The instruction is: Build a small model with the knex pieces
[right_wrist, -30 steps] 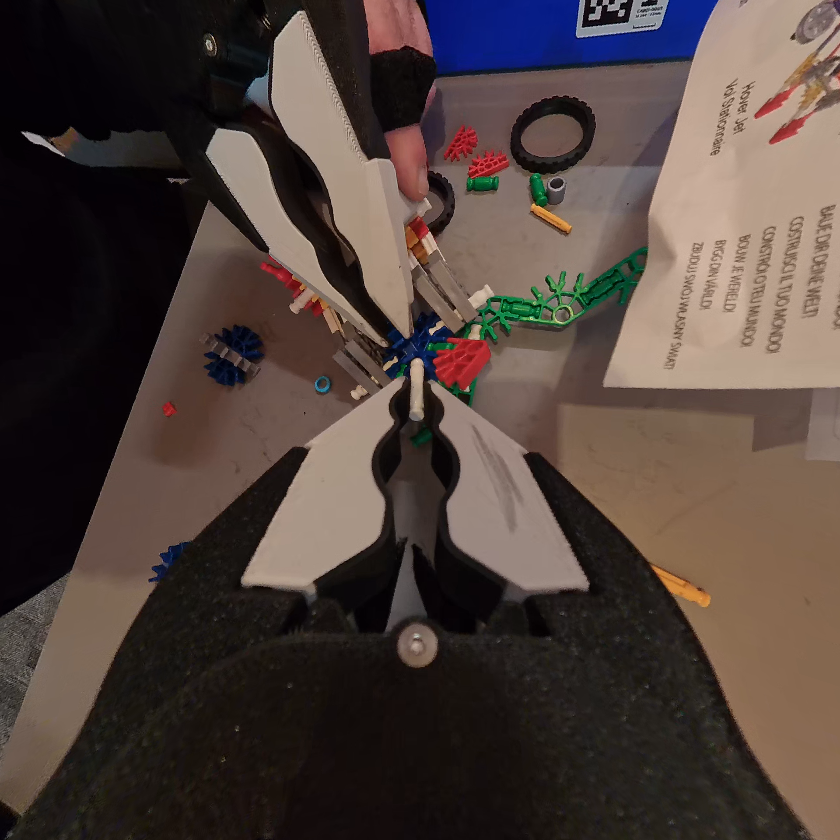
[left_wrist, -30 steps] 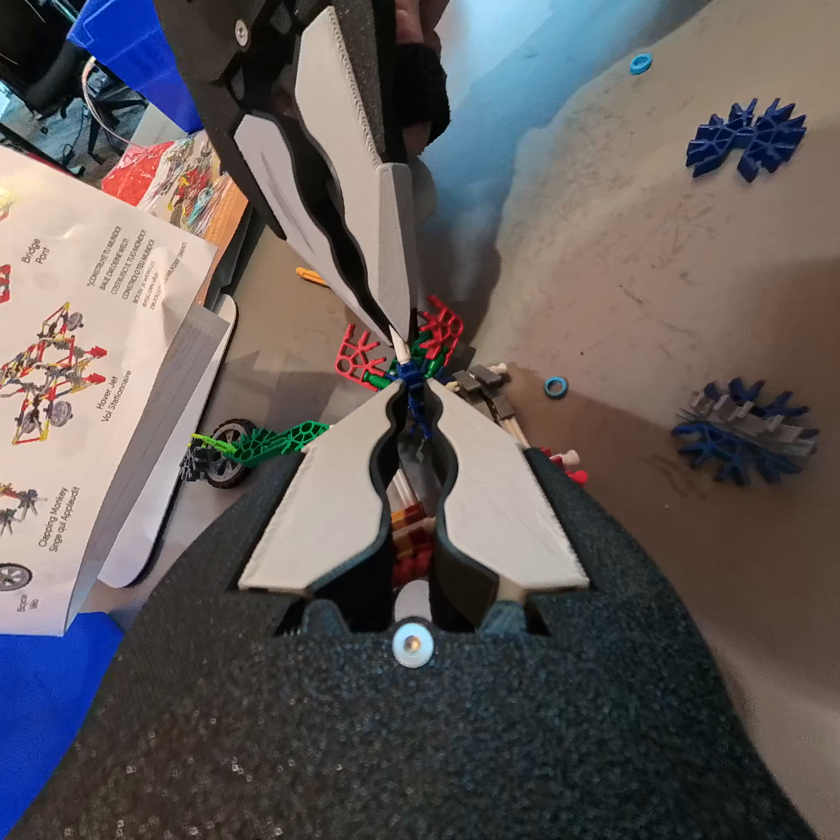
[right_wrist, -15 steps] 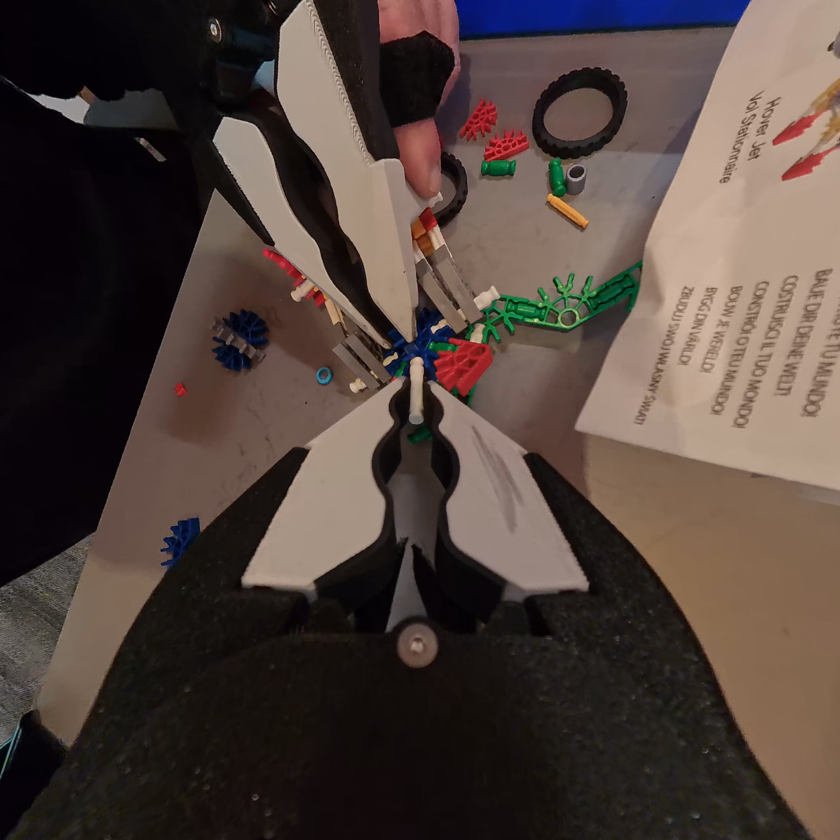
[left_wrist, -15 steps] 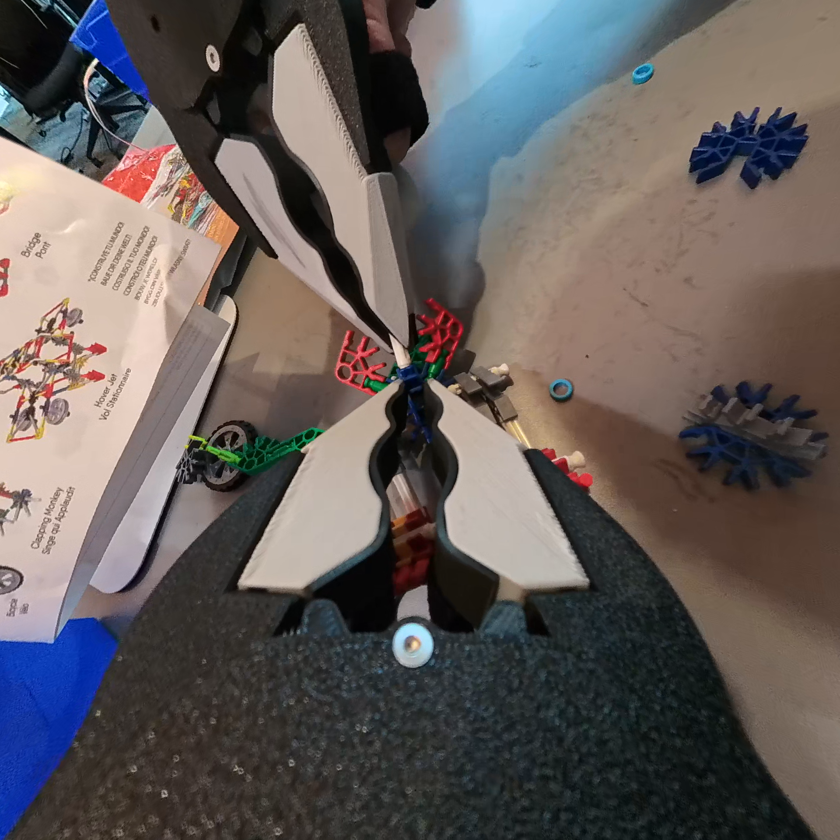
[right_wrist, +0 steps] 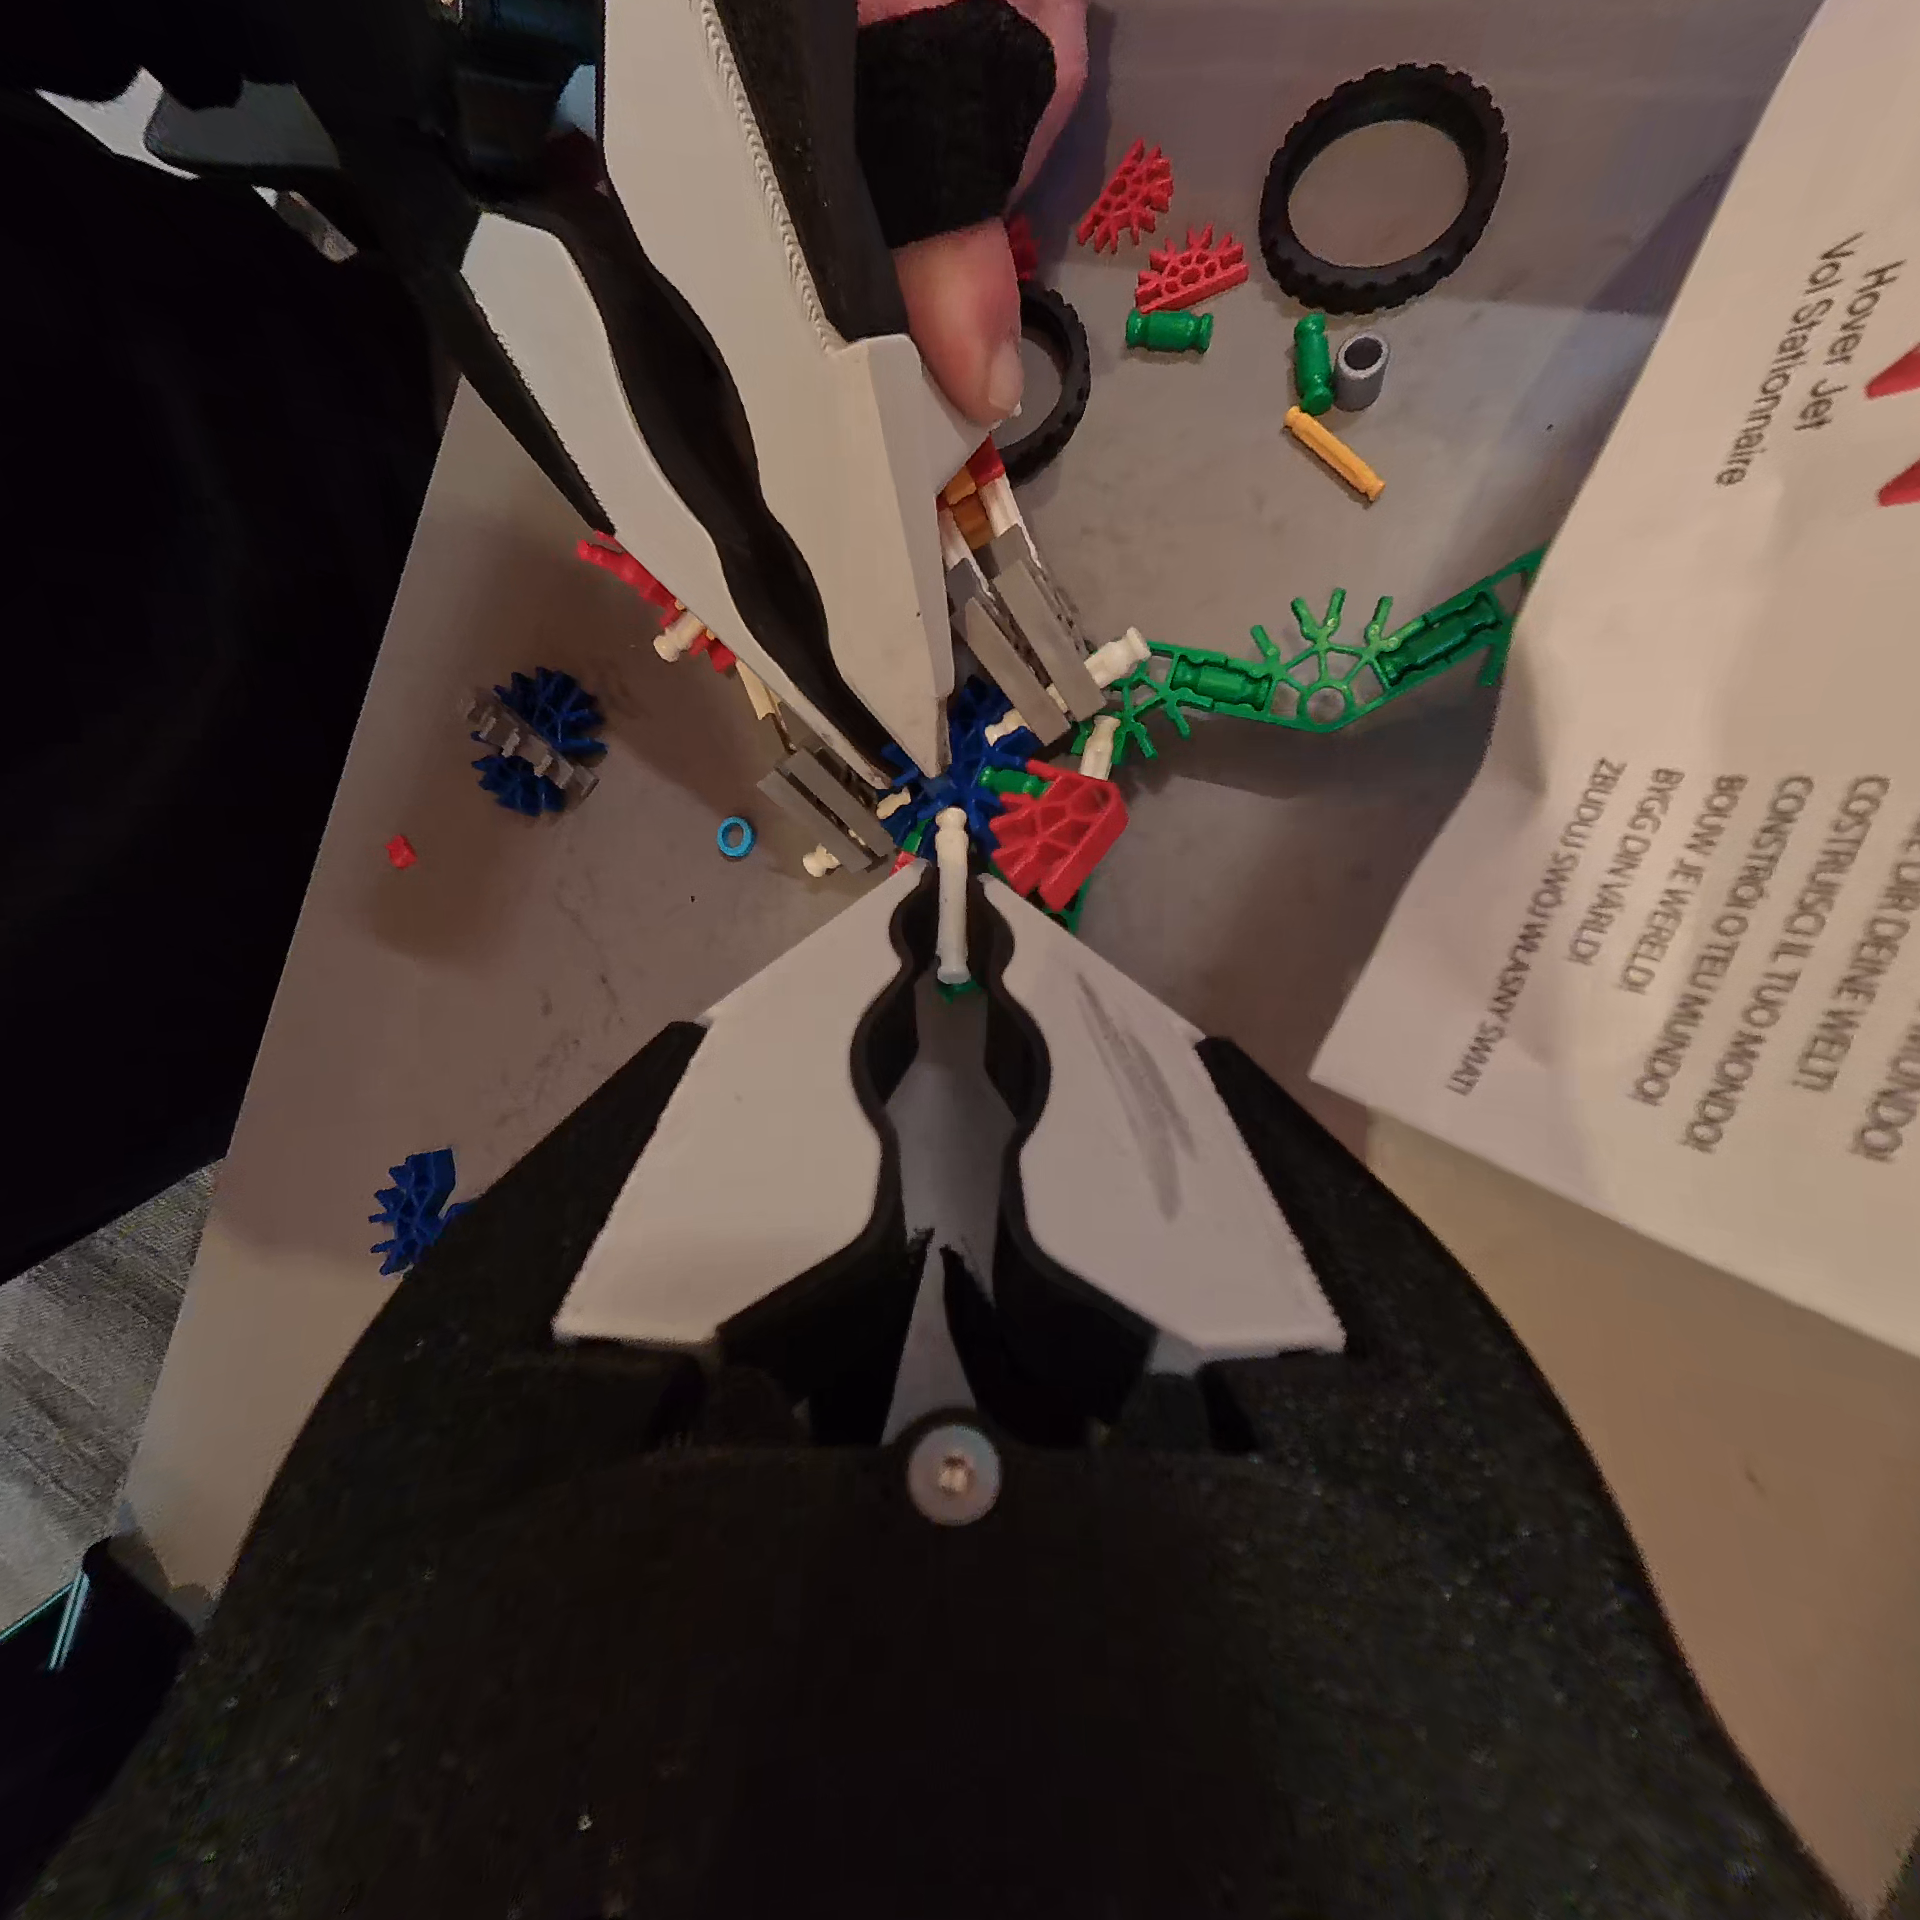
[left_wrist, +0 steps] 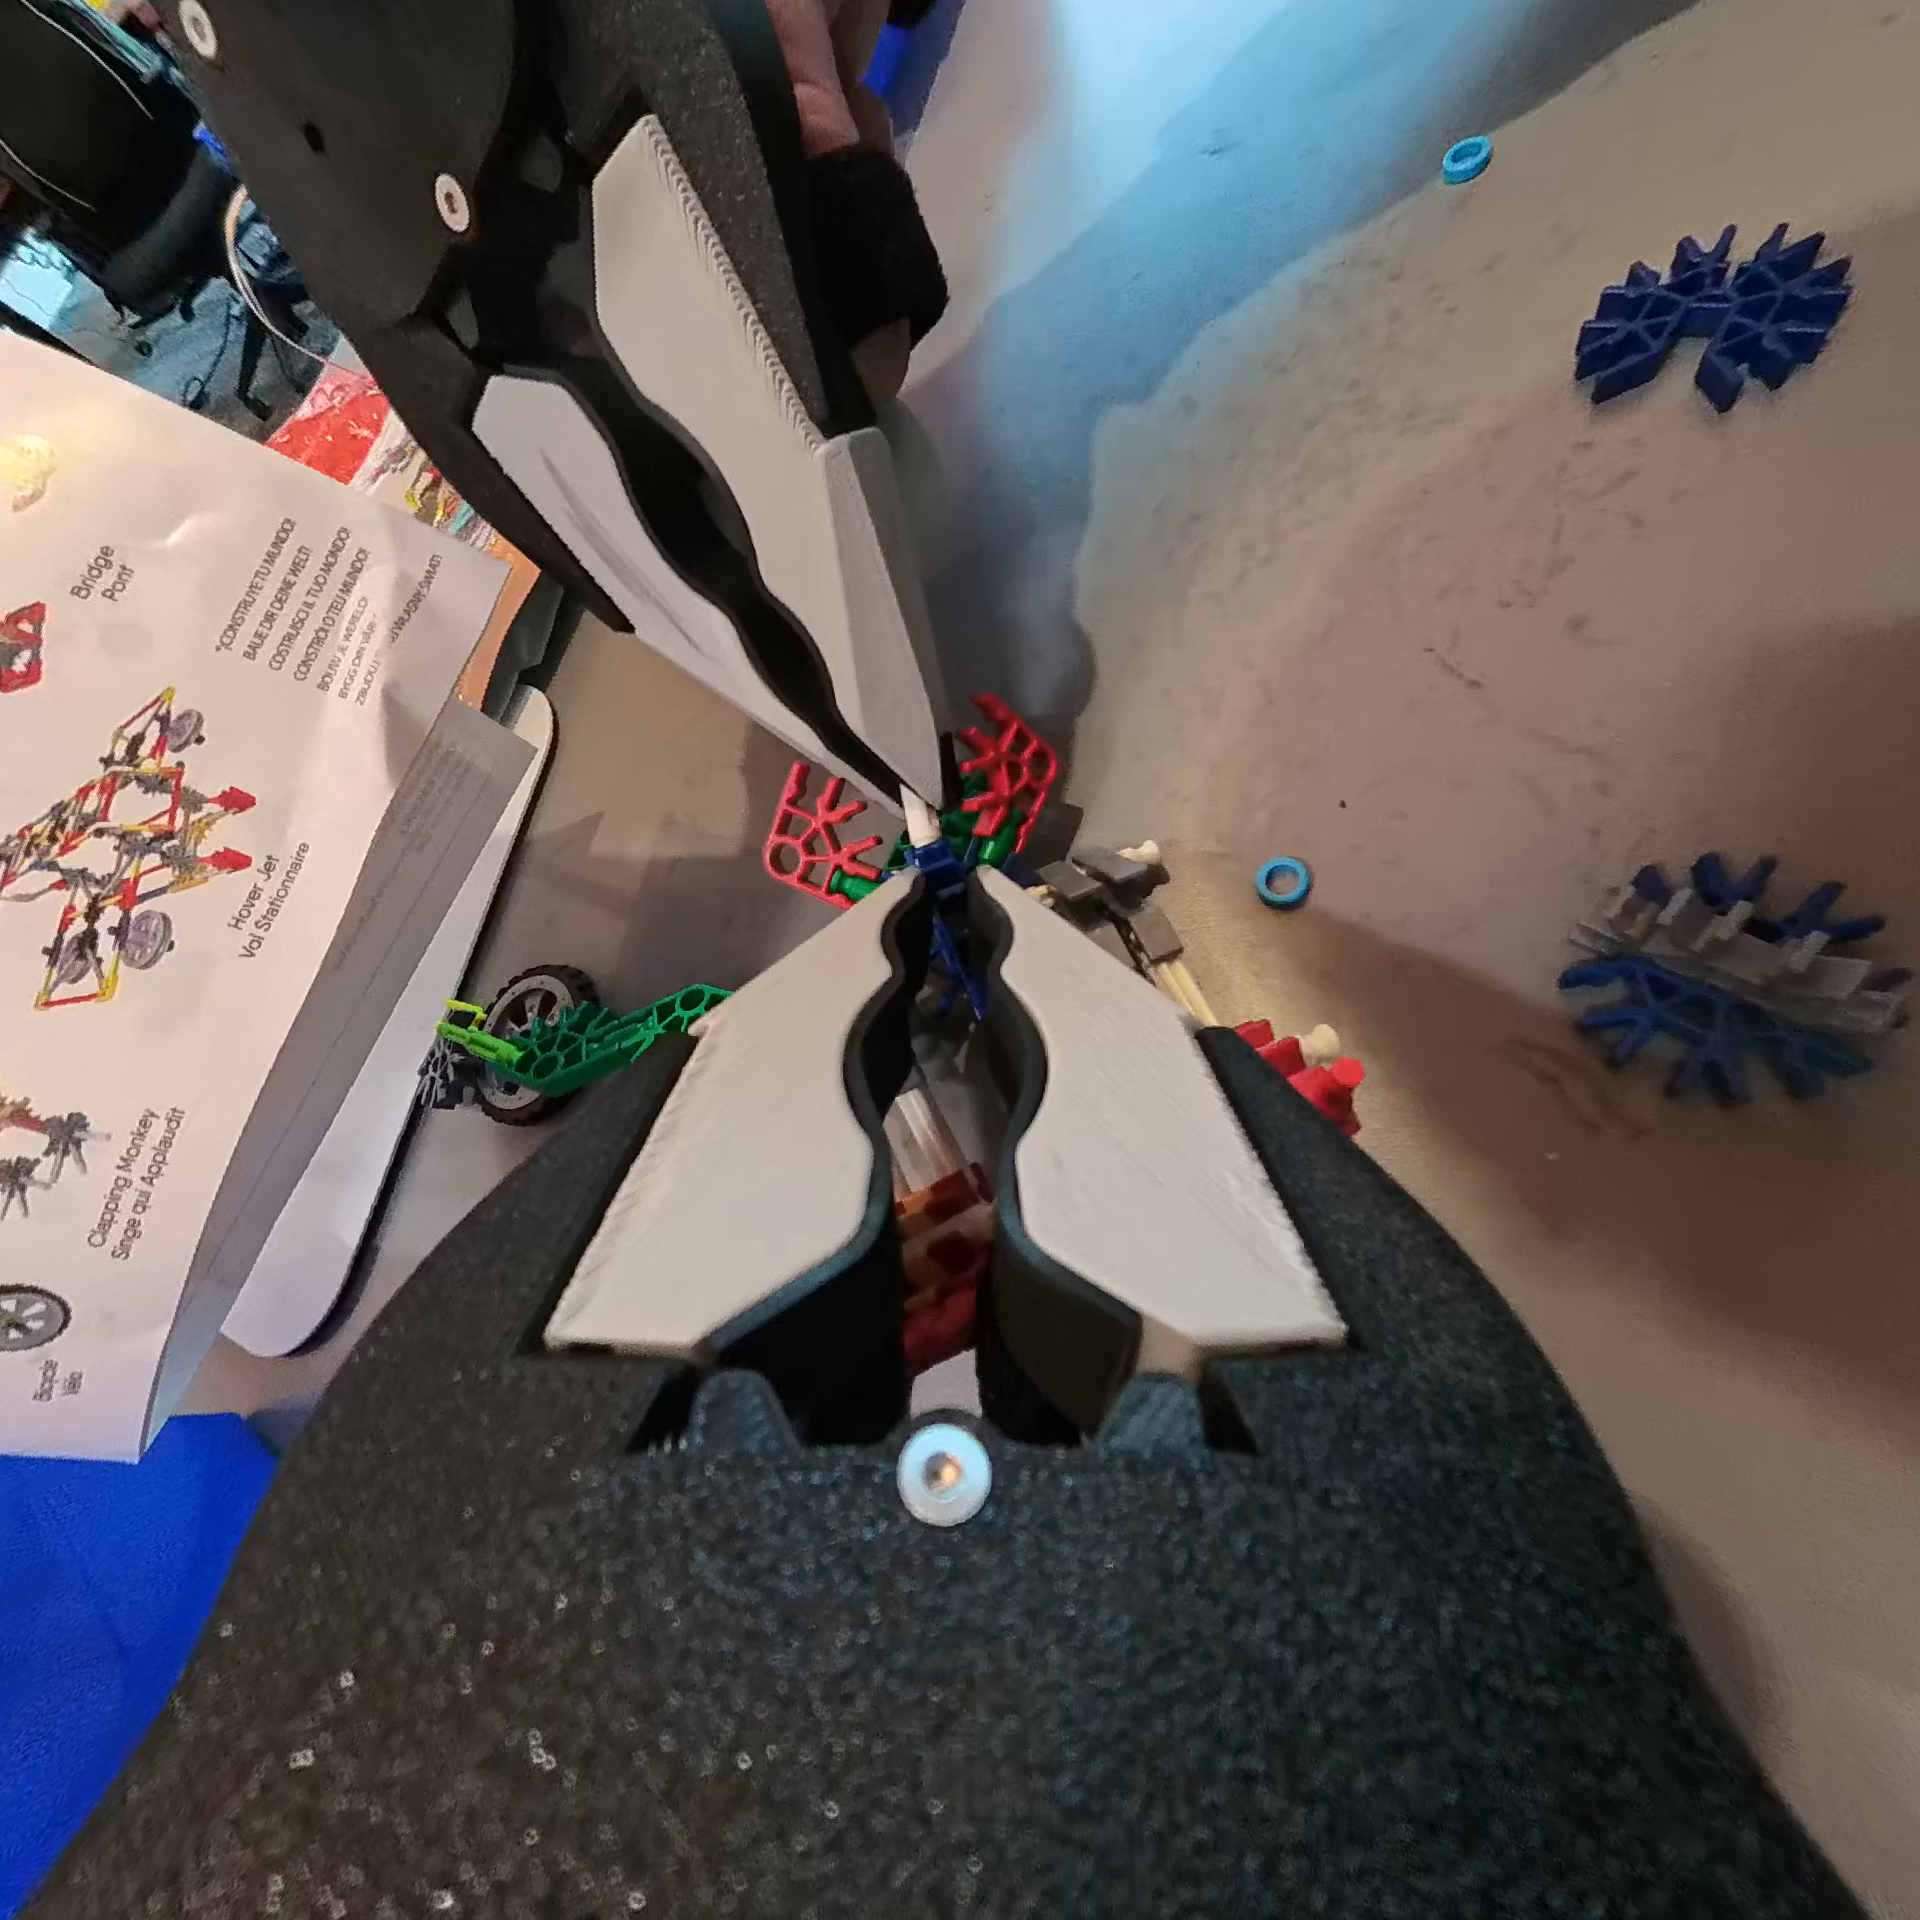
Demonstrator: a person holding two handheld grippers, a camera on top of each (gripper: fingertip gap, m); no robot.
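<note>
My left gripper (left_wrist: 940, 883) is shut on the blue connector (left_wrist: 938, 860) at the hub of a small toy model of rods and connectors lying on the grey table (left_wrist: 1455, 623). My right gripper (right_wrist: 951, 883) is shut on a short white rod (right_wrist: 951, 914) whose far end meets that blue connector (right_wrist: 971, 774). The two grippers face each other tip to tip. The left gripper also shows in the right wrist view (right_wrist: 930, 758), with a person's gloved finger on it. A red fan connector (right_wrist: 1060, 831) and a green connector chain (right_wrist: 1320, 675) are attached to the model.
A printed instruction sheet (right_wrist: 1714, 727) lies to the right. A black tyre (right_wrist: 1382, 187), red connectors (right_wrist: 1190, 270), green rods (right_wrist: 1169, 332), a grey spacer (right_wrist: 1361, 369) and a yellow rod (right_wrist: 1335, 452) lie beyond. Blue snowflake connectors (left_wrist: 1714, 312) and light blue rings (left_wrist: 1280, 883) lie loose. Less than 4 cm separates the two grippers' tips. The grey spacer (right_wrist: 1361, 369) lies around 11 cm away from my left fingertips.
Both grippers keep their grip and stay tip to tip. The right gripper has shifted slightly, so the sheet and tyre sit differently in its view.
</note>
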